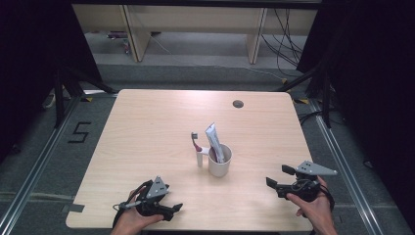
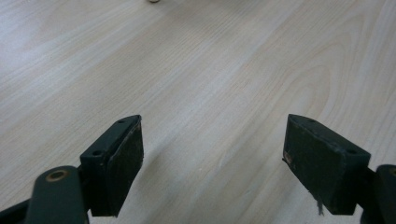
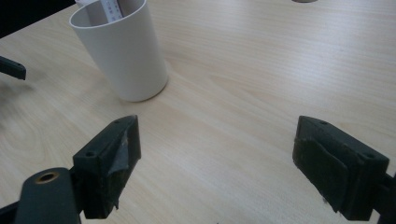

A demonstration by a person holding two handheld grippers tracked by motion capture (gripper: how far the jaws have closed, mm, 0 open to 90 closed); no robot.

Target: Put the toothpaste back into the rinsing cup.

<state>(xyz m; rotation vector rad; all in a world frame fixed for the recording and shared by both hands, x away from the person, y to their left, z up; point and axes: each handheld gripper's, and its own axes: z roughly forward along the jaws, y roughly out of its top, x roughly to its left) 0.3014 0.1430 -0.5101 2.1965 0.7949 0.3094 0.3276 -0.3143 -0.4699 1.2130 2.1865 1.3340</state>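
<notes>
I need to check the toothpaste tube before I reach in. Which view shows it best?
The high view: the toothpaste tube shows nearly whole, standing tilted in the white cup beside the toothbrush. The right gripper view catches just its bottom end inside the cup's rim. The left gripper view looks at bare table.

One legible marking noted: a large black numeral "5" (image 1: 79, 132), set on the grey floor (image 1: 44, 161) to the left of the surface (image 1: 147, 117) in the high view. The toothpaste tube (image 1: 214, 142) standing in the white cup (image 1: 219, 166) carries print on its face, seen in the high view and, at the tube's lower end, in the right gripper view (image 3: 111, 8); the characters are too small and blurred to read.
</notes>
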